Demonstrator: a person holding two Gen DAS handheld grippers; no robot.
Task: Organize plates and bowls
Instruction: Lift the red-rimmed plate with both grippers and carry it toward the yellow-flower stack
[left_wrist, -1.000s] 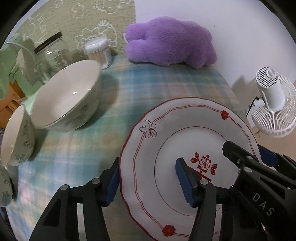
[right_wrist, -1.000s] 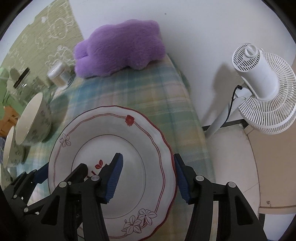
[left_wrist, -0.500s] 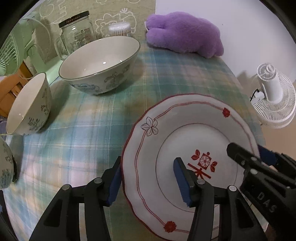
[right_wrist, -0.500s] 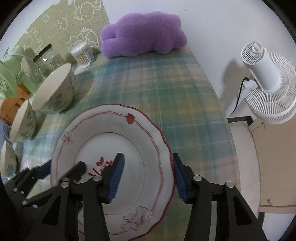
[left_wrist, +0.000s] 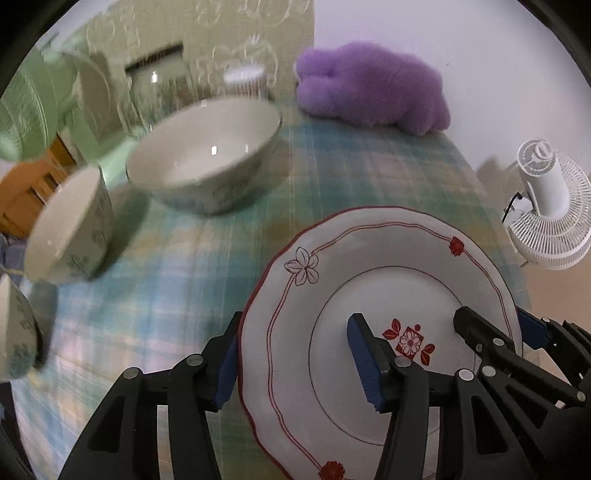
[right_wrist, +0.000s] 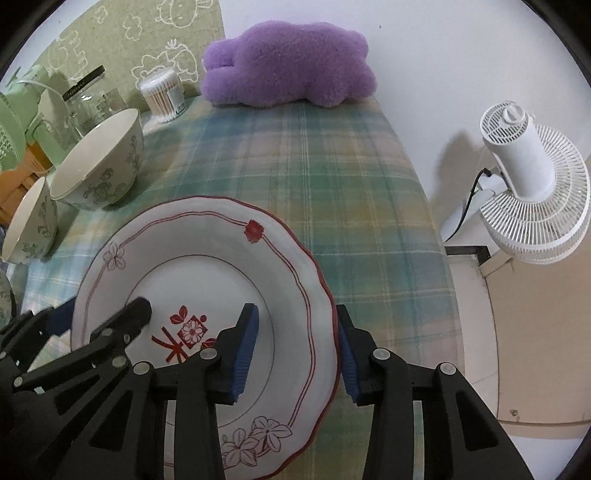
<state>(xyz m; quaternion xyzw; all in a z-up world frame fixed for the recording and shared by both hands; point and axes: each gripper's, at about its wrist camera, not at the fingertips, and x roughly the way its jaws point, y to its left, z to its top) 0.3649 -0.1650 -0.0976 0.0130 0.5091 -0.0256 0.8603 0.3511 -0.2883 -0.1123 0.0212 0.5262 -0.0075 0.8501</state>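
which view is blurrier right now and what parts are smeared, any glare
Left wrist view: motion blur smears the large bowl, small bowl and glass jar, while the plate stays sharp; one small glint inside the large bowl. Right wrist view: crisp throughout, fisheye bending at the edges, the white fan casting a soft wall shadow.

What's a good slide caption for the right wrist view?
Right claw and left claw straddle opposite rims of a red-trimmed plate over the plaid tablecloth, floral bowls waiting nearby.

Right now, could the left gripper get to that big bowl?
Probably not yet: the left gripper straddles the plate rim along with the right gripper. Otherwise the cloth towards the big bowl lies bare.
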